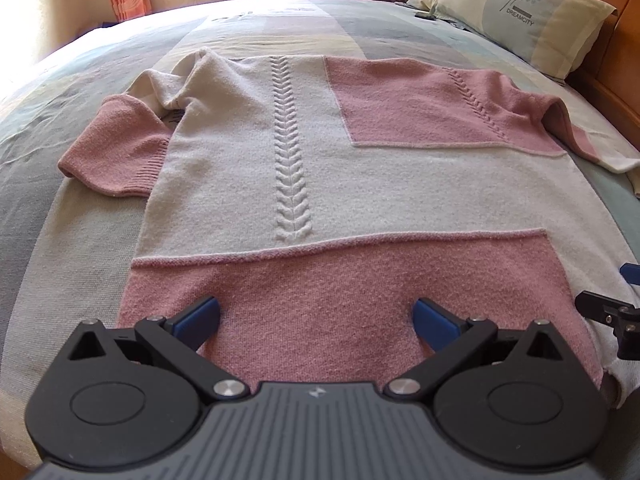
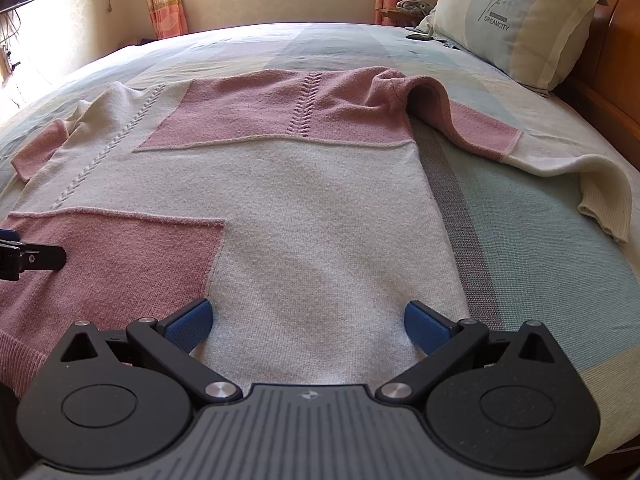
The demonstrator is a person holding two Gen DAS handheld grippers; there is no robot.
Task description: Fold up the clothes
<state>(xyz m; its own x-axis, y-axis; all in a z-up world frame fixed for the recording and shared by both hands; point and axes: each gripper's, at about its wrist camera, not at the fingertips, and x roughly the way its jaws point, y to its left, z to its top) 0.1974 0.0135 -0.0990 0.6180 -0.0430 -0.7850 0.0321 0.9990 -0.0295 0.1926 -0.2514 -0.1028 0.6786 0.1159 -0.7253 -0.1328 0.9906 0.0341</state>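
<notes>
A pink and cream knit sweater lies flat on the bed, hem toward me, and shows again in the right wrist view as the sweater. Its left sleeve is bent inward at the cuff. Its right sleeve trails out to the right with a cream cuff. My left gripper stands open over the pink hem panel, nothing between its blue pads. My right gripper is open over the cream hem area. Each gripper's tip shows at the edge of the other's view.
The bed has a striped pale blue, grey and cream cover. A pillow leans on the wooden headboard at the far right, with a dark phone beside it. Curtains and a window are beyond the bed.
</notes>
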